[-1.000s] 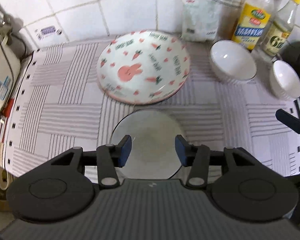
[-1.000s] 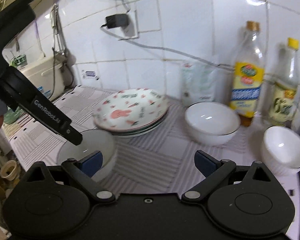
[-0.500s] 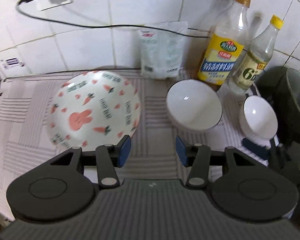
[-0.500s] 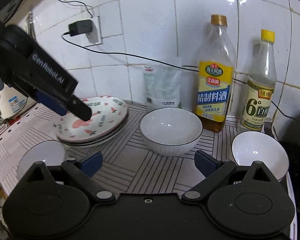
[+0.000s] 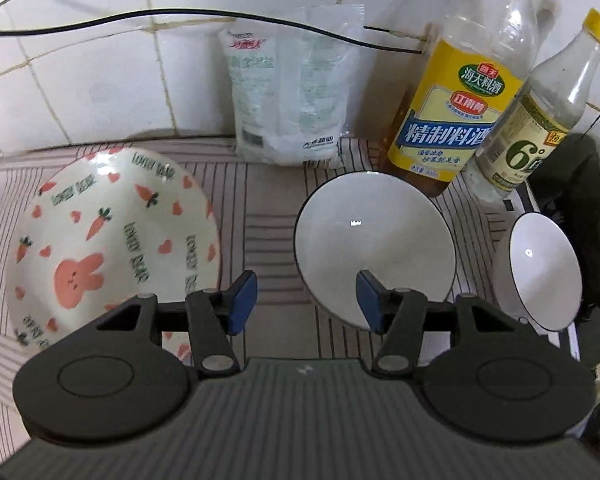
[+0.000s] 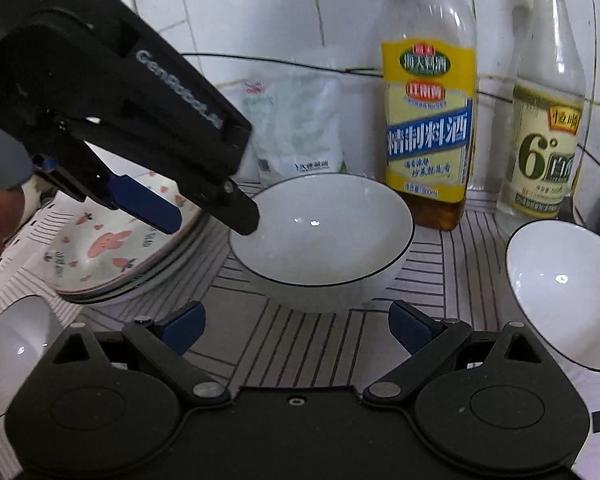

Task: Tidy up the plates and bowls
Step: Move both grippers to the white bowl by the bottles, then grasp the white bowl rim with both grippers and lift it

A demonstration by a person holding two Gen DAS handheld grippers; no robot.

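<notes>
White large bowl [image 5: 374, 252] sits beside rabbit-print plate [image 5: 112, 248] on striped mat [image 5: 268, 196]. Left gripper [image 5: 306, 300] hovers above, fingers spread, empty; right gripper [image 6: 296, 326] likewise spread, empty.

Rabbit plate [image 5: 112, 240] atop stack; three white bowls [image 5: 374, 248] upright

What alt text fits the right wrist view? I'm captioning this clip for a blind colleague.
The open right gripper faces a large white bowl on a striped mat, while the open left gripper reaches over its left rim. A stack of bunny-print plates sits left, smaller white bowls at both edges, and two bottles and a white bag stand against the tiled wall.
</notes>
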